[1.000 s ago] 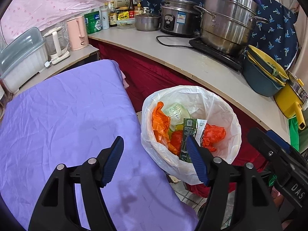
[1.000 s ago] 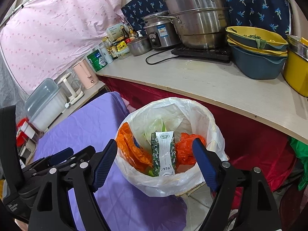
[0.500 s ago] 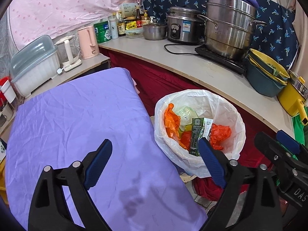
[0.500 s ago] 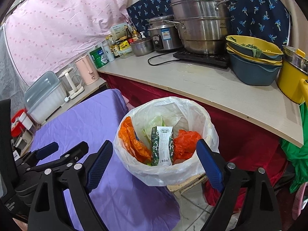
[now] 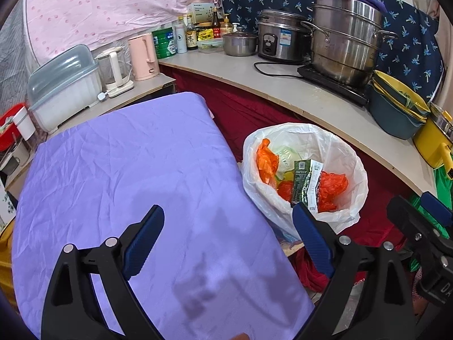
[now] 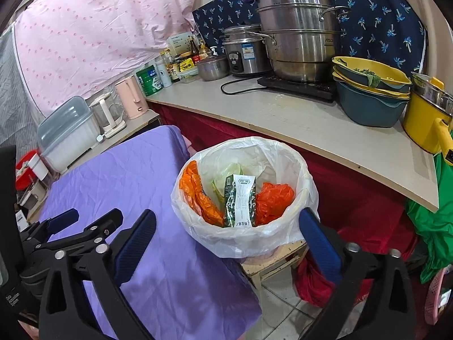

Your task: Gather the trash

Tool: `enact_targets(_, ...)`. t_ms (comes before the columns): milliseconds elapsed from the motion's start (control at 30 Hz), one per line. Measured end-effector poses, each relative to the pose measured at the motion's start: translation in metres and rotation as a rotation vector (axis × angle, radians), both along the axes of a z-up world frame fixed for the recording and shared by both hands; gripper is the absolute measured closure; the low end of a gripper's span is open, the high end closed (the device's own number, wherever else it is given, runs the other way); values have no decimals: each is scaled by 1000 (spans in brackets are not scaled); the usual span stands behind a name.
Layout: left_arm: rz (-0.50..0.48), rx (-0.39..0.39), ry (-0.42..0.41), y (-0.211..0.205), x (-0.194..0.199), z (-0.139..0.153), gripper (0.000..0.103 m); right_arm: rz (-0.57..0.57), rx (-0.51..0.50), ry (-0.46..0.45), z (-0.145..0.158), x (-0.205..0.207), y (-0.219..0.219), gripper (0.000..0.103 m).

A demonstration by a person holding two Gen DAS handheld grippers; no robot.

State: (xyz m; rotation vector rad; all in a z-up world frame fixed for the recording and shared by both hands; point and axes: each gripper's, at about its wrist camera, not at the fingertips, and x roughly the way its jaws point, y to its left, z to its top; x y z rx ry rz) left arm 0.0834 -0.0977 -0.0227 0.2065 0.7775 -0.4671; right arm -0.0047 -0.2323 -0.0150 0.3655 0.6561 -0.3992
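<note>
Hovering above the purple cloth (image 5: 127, 175), the left gripper (image 5: 229, 243) stands wide open and empty. The right gripper (image 6: 226, 243) has just been opening; its jaws are spread wide with nothing between them. Beyond, the green wrapper (image 6: 239, 201) stands nearly upright in the white-lined bin (image 6: 300, 170), long axis vertical, between orange bags (image 6: 271, 198).

You have one lined bin (image 6: 243, 235) holding two orange bags (image 6: 273, 198), one green packet (image 6: 239, 201), beside one purple-covered table (image 5: 127, 170), and two kettles (image 5: 141, 56).
</note>
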Motion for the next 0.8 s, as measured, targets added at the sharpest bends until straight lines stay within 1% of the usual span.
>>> enact_targets(200,38,0,0,17,-5,0,15,13,-9,14,-3,-5,13,6)
enact_targets(467,60,7,-6,33,-15,0,15,30,-23,38,-6,-8,26,6)
enact_targets(800,70,39,-12,38,-25,-7,15,52,-33,57,-13,-11,39,6)
